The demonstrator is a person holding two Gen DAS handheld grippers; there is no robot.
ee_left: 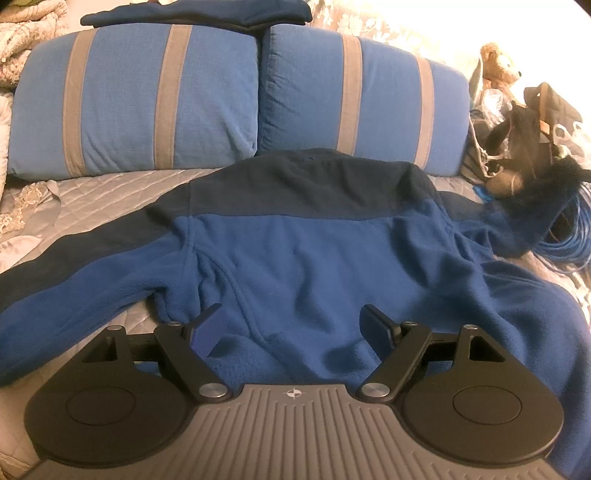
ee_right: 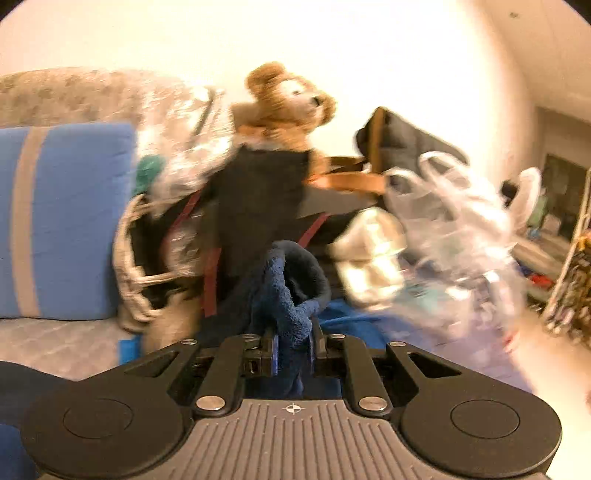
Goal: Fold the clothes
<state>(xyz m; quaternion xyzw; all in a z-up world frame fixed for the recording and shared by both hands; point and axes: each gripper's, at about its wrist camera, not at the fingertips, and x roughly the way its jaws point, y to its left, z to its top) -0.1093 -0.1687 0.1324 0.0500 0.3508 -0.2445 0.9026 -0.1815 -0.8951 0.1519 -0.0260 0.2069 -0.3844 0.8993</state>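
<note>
A blue fleece jacket (ee_left: 314,258) with a dark navy yoke lies back-up and spread on the grey quilted bed (ee_left: 110,192). Its left sleeve (ee_left: 74,266) stretches flat to the left; its right sleeve (ee_left: 509,225) rises toward the clutter on the right. My left gripper (ee_left: 295,325) hovers open just over the jacket's lower hem, with nothing between its fingers. In the right wrist view my right gripper (ee_right: 293,350) is shut on the sleeve's cuff (ee_right: 291,295), whose blue and navy fleece bunches up above the pads. That view is blurred by motion.
Two blue pillows with grey stripes (ee_left: 147,103) lean behind the jacket, a folded navy garment (ee_left: 195,13) on top of them. At the right stand a teddy bear (ee_right: 288,96), dark bags (ee_right: 258,206), plastic bags (ee_right: 461,221) and a coil of blue cable (ee_left: 569,240).
</note>
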